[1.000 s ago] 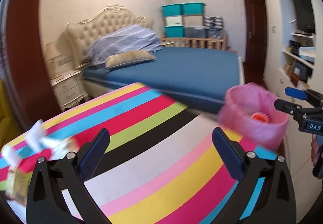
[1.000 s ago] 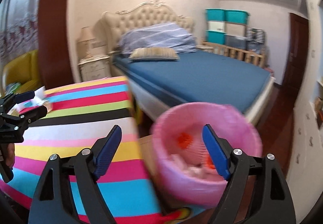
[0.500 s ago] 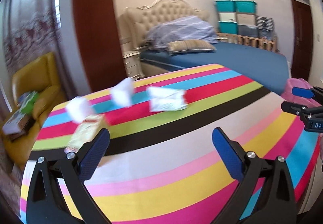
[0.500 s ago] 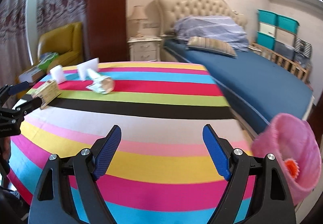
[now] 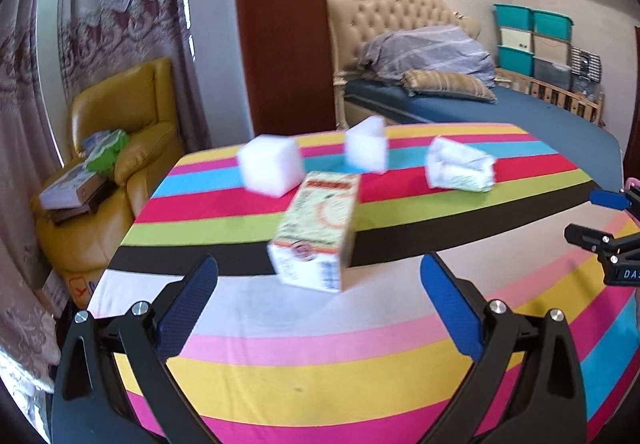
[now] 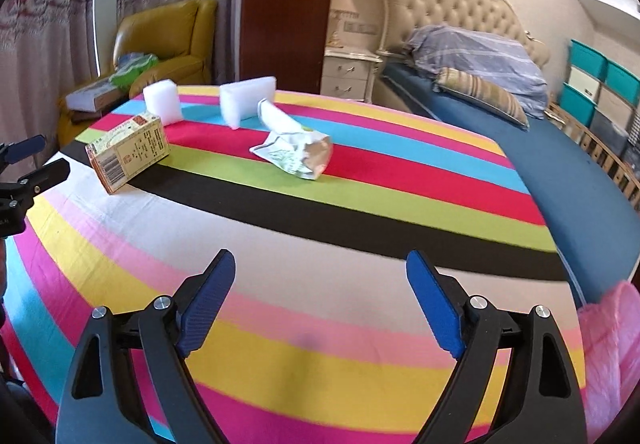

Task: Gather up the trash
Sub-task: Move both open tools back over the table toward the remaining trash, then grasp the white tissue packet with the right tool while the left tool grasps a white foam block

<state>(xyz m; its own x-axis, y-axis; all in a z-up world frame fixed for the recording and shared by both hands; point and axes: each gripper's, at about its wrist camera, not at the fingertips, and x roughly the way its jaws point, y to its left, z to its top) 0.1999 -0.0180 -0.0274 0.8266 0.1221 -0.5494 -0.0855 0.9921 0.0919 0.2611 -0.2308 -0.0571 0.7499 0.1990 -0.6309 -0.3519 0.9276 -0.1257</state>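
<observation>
A small carton box (image 5: pixel 318 230) lies on the striped table (image 5: pixel 320 356), just ahead of my open, empty left gripper (image 5: pixel 318 296); it also shows in the right wrist view (image 6: pixel 128 151). Behind it stand two white foam blocks (image 5: pixel 270 165) (image 5: pixel 366 145) and a crumpled foil wrapper (image 5: pixel 458 165). In the right wrist view the wrapper (image 6: pixel 298 151) lies ahead of my open, empty right gripper (image 6: pixel 320 288). A pink bin bag (image 6: pixel 608 356) shows at the table's right edge.
A yellow armchair (image 5: pixel 120 147) with books and a green bag stands left of the table. A bed (image 6: pixel 560 147) with a pillow and folded duvet lies beyond it. A nightstand (image 6: pixel 352 73) stands by the headboard. Storage boxes (image 5: pixel 532 39) are stacked at the far wall.
Both grippers have swung left, away from the pink bin and toward the trash on the table. The carton is now close in front of the left gripper. Both stay open.
</observation>
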